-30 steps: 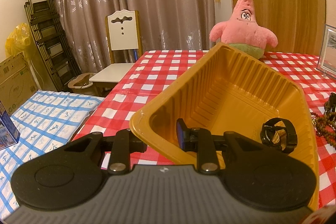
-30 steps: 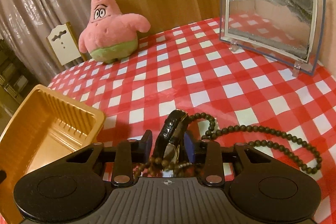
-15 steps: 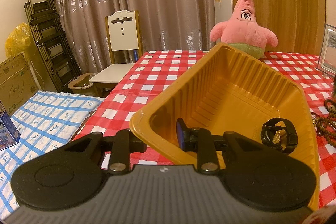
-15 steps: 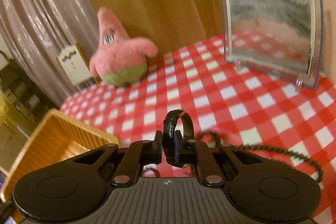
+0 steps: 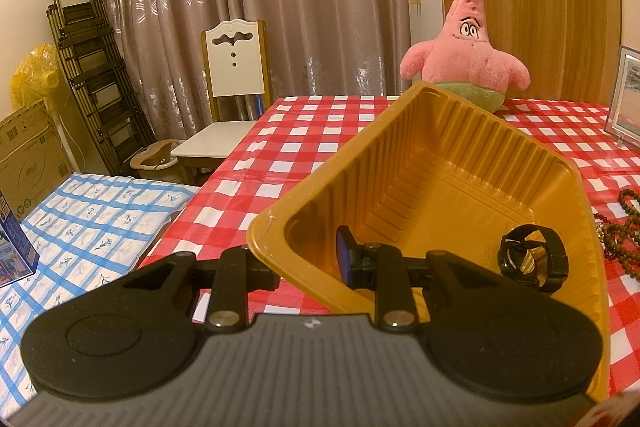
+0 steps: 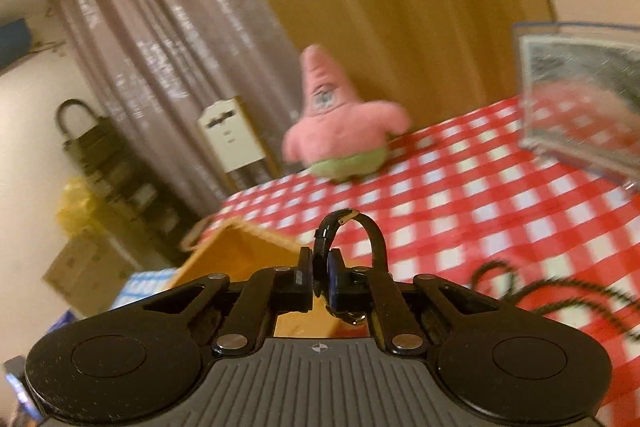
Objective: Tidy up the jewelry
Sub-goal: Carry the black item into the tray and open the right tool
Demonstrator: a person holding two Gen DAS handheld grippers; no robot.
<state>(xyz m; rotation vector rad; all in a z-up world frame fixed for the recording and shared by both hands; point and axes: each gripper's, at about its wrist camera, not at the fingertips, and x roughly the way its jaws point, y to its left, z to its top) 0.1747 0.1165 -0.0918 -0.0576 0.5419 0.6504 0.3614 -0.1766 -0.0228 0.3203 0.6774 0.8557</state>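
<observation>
Red-checked cloth covered the table (image 5: 320, 131). Left tool (image 5: 308, 263) clamped the yellow tray's (image 5: 448, 131) near rim; one black watch (image 5: 532, 257) lay inside. Right tool (image 6: 320, 277), pinching a black bracelet (image 6: 352, 239), hung beside the tray. Bead necklaces (image 5: 624, 227) remained outside, right.

Left hand-held gripper (image 5: 306, 267) clamped, right (image 6: 320, 277) seemingly pinched

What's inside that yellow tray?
One black watch lies in the tray. The left gripper clamps the near wall and hides part of the floor.
</observation>
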